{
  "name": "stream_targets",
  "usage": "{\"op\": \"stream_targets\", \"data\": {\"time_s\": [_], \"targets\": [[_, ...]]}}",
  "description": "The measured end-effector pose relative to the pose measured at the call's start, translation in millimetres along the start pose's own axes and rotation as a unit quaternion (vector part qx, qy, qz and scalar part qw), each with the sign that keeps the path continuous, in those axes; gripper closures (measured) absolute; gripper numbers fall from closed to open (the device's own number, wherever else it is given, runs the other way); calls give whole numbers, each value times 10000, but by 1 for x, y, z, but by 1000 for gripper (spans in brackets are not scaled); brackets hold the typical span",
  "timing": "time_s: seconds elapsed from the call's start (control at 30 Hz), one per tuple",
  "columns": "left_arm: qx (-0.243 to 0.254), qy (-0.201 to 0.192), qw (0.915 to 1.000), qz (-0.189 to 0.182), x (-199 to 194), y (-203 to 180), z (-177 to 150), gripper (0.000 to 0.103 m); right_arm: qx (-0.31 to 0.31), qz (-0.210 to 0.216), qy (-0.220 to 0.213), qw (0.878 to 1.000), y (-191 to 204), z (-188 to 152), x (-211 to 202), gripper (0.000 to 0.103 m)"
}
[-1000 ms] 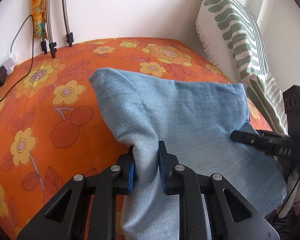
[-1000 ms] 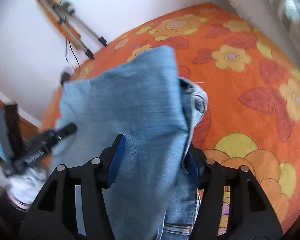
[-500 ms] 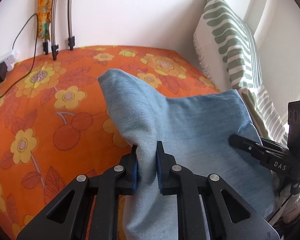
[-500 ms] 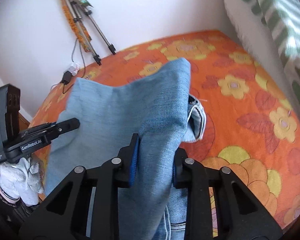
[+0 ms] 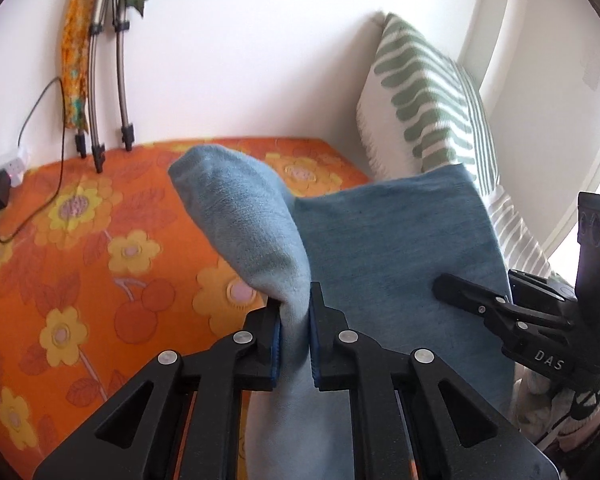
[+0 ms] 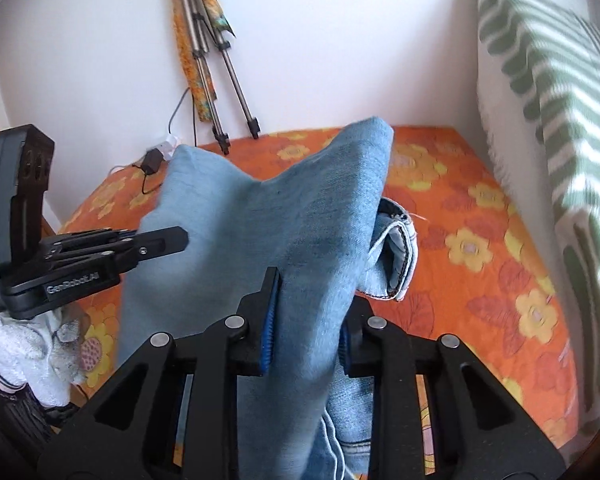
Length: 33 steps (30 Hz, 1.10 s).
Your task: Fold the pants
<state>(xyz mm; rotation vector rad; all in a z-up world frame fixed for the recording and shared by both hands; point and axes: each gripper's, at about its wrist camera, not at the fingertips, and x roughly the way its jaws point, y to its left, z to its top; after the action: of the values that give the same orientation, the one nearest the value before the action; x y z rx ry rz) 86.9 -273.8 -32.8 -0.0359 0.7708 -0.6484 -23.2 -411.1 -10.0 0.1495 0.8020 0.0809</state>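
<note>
Orange flowered bedspread (image 5: pixel 80 264) across frame bottom, white wall (image 5: pixel 240 60) above, striped green-white pillow (image 5: pixel 428 92) upper right; left gripper (image 5: pixel 294 344) and right gripper (image 6: pixel 306 324) both pinching light-blue denim pants (image 5: pixel 380 240), jaws just closing.

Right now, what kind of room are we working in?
Probably a bedroom: the pants hang over a bed with an orange floral cover, a green-patterned pillow leans on the wall, and a folded tripod stands in the corner.

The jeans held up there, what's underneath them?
Under the jeans, pinched by both tongs, lies an orange flowered bedspread. Only the parts around the denim show; what lies directly beneath the hanging cloth is covered.
</note>
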Motion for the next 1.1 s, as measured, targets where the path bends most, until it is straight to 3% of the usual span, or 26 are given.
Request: {"op": "stream_targets", "data": {"time_s": [0.2, 0.47, 0.8, 1.1], "targets": [[230, -274, 9994, -10, -14, -8, 29, 94, -121, -71, -333, 9993, 10, 36, -12, 78], [286, -545, 9981, -99, -2, -8, 84, 94, -318, -267, -545, 9976, 12, 92, -2, 78], [271, -694, 9971, -127, 54, -1, 141, 94, -245, -452, -585, 9970, -22, 159, 45, 78], [276, -675, 9973, -102, 108, 8, 165, 94, -187, -546, -475, 9972, -57, 197, 99, 78]]}}
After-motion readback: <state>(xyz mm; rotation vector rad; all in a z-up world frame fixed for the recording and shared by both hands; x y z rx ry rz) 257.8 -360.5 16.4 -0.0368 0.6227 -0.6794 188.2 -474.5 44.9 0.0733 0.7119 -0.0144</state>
